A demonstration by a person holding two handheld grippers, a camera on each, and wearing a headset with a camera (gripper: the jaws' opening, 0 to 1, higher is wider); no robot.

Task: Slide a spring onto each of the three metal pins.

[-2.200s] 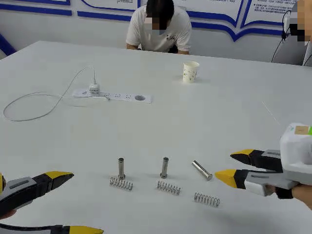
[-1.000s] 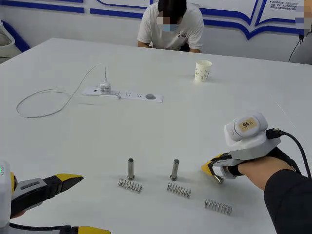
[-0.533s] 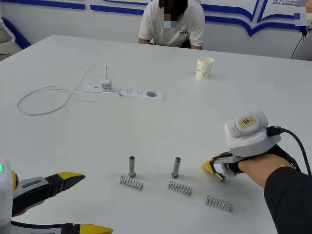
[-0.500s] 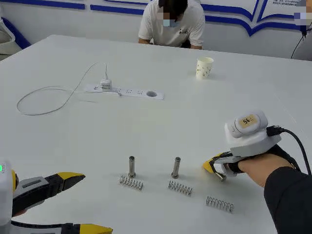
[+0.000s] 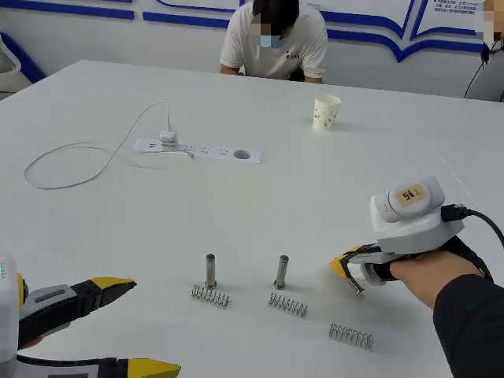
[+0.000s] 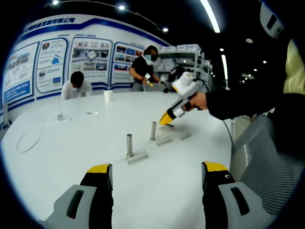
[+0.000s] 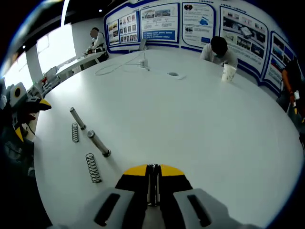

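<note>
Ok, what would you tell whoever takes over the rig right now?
Left gripper: open, empty.
Right gripper: shut on the third pin.
Left pin and middle pin stand upright, left spring and middle spring lying flat before them. The third spring lies loose farther right.
Done: no spring on any pin.
Left: stand the third pin, slide on all three springs.

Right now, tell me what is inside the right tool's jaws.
The right tool is shut on a metal pin, a thin strip of it showing between the yellow tips. One end pokes out below in the head view; the rest is covered by the jaws.
</note>
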